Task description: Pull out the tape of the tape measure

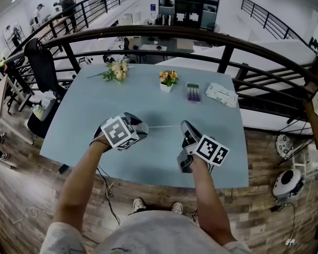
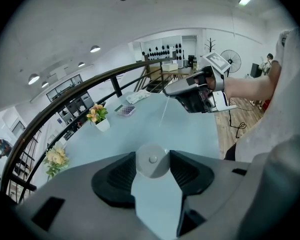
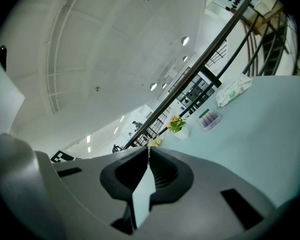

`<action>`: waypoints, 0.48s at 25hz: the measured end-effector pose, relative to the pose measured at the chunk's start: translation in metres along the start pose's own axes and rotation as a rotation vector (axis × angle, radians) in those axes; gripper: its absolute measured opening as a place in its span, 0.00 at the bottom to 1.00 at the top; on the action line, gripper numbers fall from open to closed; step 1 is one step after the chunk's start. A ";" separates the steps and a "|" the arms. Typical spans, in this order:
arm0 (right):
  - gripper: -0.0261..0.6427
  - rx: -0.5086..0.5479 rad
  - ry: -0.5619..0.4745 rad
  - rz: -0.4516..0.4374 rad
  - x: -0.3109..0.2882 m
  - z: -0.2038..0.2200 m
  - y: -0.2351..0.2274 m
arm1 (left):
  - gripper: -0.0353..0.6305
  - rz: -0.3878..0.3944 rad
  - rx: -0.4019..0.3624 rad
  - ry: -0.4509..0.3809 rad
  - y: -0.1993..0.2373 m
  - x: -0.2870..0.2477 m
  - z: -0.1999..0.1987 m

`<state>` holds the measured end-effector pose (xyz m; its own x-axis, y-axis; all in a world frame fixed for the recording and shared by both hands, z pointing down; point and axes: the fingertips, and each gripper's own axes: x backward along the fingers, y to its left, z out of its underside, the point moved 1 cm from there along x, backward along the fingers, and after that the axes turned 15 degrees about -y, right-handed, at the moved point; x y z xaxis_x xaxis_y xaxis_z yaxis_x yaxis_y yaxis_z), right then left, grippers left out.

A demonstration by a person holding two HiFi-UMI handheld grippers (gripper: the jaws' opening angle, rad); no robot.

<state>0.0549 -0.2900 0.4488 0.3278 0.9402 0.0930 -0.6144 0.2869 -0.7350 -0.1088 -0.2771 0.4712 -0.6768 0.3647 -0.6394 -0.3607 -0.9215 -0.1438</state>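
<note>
My left gripper [image 1: 143, 128] is closed round the tape measure's case, a round pale grey disc [image 2: 152, 160] that sits between its black pads. From the case a thin white tape [image 1: 164, 126] stretches to the right above the light blue table [image 1: 95, 142]. It ends at my right gripper [image 1: 183, 125], whose jaws are shut on it. In the left gripper view the tape [image 2: 163, 115] climbs to the right gripper [image 2: 166, 92]. The right gripper view shows only a thin sliver of tape at its closed tips [image 3: 148, 151].
At the table's far side stand a small pot of orange flowers [image 1: 168, 80], a pale bouquet [image 1: 116, 70], a purple box [image 1: 193, 92] and a pack of wipes [image 1: 221, 94]. A dark railing [image 1: 222, 52] runs behind the table. Cables lie on the wooden floor.
</note>
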 end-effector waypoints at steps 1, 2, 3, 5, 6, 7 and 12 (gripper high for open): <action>0.06 0.000 0.000 0.000 0.000 0.000 0.000 | 0.37 0.000 0.000 0.000 0.000 0.000 0.000; 0.06 0.000 0.000 0.001 0.000 0.000 0.000 | 0.37 0.001 0.000 0.000 0.000 0.000 0.000; 0.06 0.000 0.000 0.001 0.001 0.000 0.001 | 0.37 0.001 0.000 0.000 -0.001 0.001 0.000; 0.06 0.002 0.000 0.003 0.002 0.000 0.002 | 0.37 0.003 0.000 0.001 -0.002 0.002 0.000; 0.06 0.003 0.001 0.004 0.002 -0.001 0.002 | 0.37 0.004 0.001 0.002 -0.002 0.002 0.000; 0.06 0.004 0.002 0.005 0.002 -0.001 0.002 | 0.37 0.005 0.000 0.003 -0.002 0.002 0.000; 0.06 0.007 0.004 0.002 0.000 -0.001 0.001 | 0.37 0.003 -0.005 0.004 -0.001 0.001 0.000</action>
<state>0.0546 -0.2895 0.4473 0.3293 0.9400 0.0889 -0.6198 0.2862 -0.7307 -0.1095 -0.2761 0.4705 -0.6755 0.3617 -0.6425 -0.3559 -0.9231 -0.1455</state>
